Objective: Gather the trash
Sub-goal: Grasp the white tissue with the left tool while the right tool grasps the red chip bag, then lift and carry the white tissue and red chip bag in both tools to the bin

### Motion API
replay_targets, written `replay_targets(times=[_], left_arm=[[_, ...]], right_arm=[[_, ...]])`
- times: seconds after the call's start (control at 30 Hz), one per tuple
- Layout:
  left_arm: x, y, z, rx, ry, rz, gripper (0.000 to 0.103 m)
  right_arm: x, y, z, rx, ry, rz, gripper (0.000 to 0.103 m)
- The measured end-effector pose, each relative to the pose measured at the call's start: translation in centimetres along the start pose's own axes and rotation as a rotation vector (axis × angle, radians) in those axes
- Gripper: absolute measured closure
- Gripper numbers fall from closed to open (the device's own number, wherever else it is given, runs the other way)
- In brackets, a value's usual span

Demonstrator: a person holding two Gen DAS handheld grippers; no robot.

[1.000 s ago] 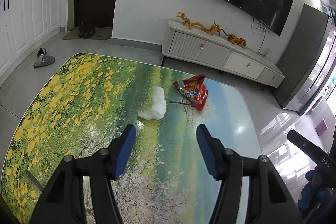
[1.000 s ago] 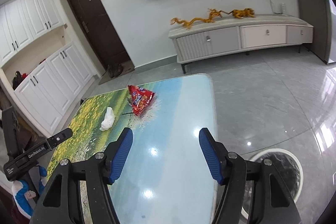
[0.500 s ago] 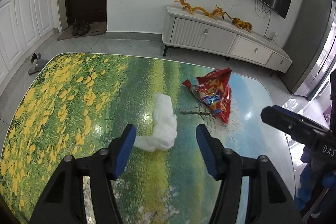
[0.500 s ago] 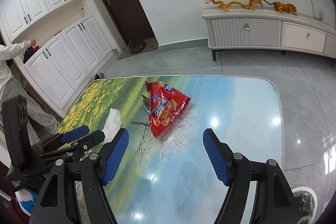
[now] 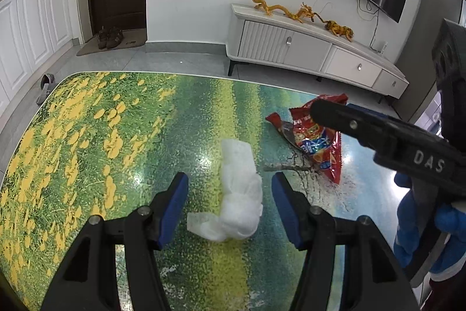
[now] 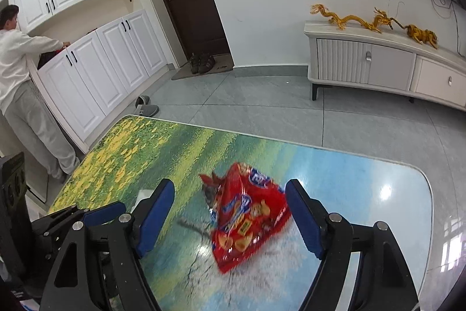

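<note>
Lying on the table [image 5: 87, 136] with its printed landscape of yellow flowers and sky are two pieces of trash: one crumpled white tissue [image 5: 238, 194] and one red snack bag [image 6: 247, 217]. The bag is torn open at its far end and looks flattened; whether anything is left inside cannot be told. Its front shows pictures of golden crackers and a blue logo too blurred to read. The left gripper [image 5: 230, 194] is spread wide with nothing held, its two blue pads either side of the tissue, though whether they touch the table cannot be told. The right gripper [image 6: 230, 212] is likewise wide open and holds nothing, its blue pads flanking the snack bag without touching it. In the left wrist view the right tool's black body crosses over the far corner of the bag and carries the white letters "DAS". Tissue and bag lie near each other but apart, the bag toward the table's sky-blue end.
</note>
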State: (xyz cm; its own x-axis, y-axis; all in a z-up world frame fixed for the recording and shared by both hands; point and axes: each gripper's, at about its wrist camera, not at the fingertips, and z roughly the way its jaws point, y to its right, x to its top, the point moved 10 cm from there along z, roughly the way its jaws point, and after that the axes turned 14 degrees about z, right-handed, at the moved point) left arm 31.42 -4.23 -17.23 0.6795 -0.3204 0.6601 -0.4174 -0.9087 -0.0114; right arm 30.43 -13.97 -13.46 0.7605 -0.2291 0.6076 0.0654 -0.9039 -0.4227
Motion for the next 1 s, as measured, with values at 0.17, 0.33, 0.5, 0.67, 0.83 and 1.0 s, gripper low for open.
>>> replay_targets(times=[0.17, 0.33, 0.5, 0.67, 0.83, 1.0], left_arm=[[-0.2, -0.2, 0.7, -0.017, -0.004, -0.015, 0.056], [-0.2, 0.0, 0.9, -0.029, -0.004, -0.004, 0.073], [-0.4, 0.7, 0.5, -0.065, -0.003, -0.001, 0.086], [-1.0, 1.3, -1.5, -0.063, 0.019, -0.007, 0.086], [-1.5, 1.1, -4.8, -0.045, 0.056, -0.036, 0.086], [-1.6, 1.3, -8.3, -0.028, 0.104, -0.068, 0.086]], right_arm=[[0.4, 0.6, 1.9, -0.021, -0.011, 0.006, 0.026], [0.0, 1.2, 2.9, -0.039, -0.042, 0.001, 0.047], [-0.8, 1.4, 2.2, -0.046, -0.04, 0.0, 0.071], [-1.6, 1.0, -0.2, -0.036, -0.004, 0.018, 0.076], [-2.5, 0.2, -4.9, -0.028, 0.049, 0.033, 0.076], [-2.9, -0.8, -10.8, -0.028, 0.127, 0.041, 0.076]])
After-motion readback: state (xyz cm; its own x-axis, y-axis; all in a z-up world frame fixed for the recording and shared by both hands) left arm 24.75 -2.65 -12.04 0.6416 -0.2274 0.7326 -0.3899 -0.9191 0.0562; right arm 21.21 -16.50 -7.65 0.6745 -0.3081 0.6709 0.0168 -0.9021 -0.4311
